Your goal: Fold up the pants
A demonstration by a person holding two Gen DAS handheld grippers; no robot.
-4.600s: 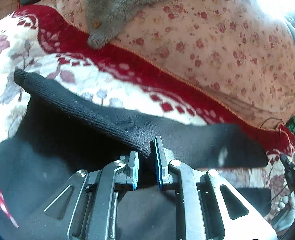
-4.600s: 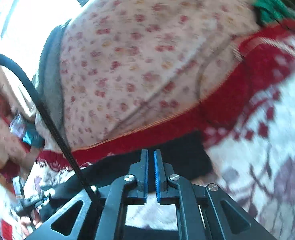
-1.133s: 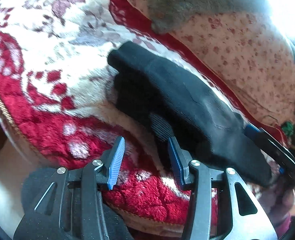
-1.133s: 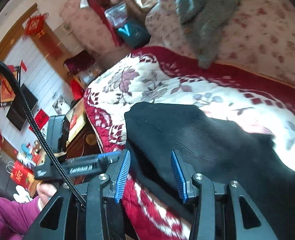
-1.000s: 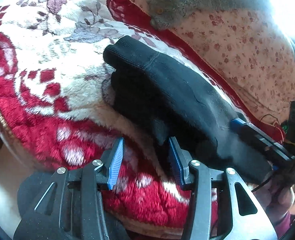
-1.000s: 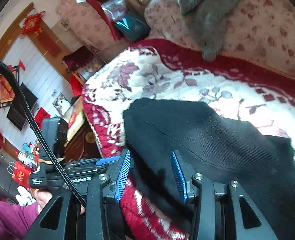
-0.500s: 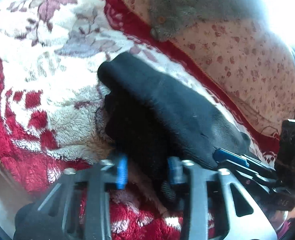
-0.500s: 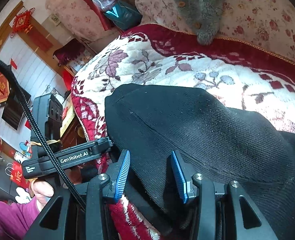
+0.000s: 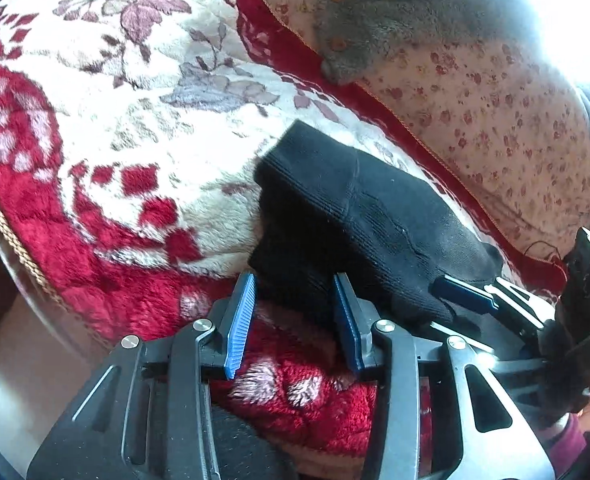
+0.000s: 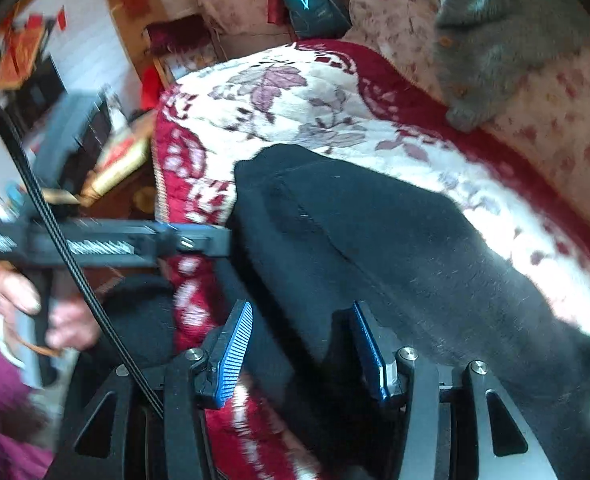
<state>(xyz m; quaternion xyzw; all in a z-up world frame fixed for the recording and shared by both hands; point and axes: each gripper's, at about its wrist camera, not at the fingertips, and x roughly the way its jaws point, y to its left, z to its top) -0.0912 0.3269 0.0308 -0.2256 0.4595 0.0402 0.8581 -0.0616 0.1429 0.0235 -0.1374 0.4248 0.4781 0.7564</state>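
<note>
The black knit pants [image 9: 367,216] lie folded in a bundle on a red and cream flowered blanket [image 9: 107,128]. My left gripper [image 9: 295,320] is open, its blue pads on either side of the bundle's near lower edge. My right gripper [image 10: 299,352] is open too, with the pants [image 10: 375,240] running between its fingers. The right gripper also shows in the left wrist view [image 9: 479,300], at the bundle's right end. The left gripper shows in the right wrist view [image 10: 199,240], touching the bundle's left edge.
A grey fleece garment [image 9: 395,12] lies on a pink flowered quilt [image 9: 515,128] behind the pants. The blanket's corded front edge [image 9: 11,240] drops off at the left. Room furniture and red decorations [image 10: 75,60] stand beyond the bed. A hand [image 10: 27,304] holds the left gripper's handle.
Both grippers opened after holding the pants shut earlier. Over the last second both moved in close to the folded bundle, the left one reaching its near edge.
</note>
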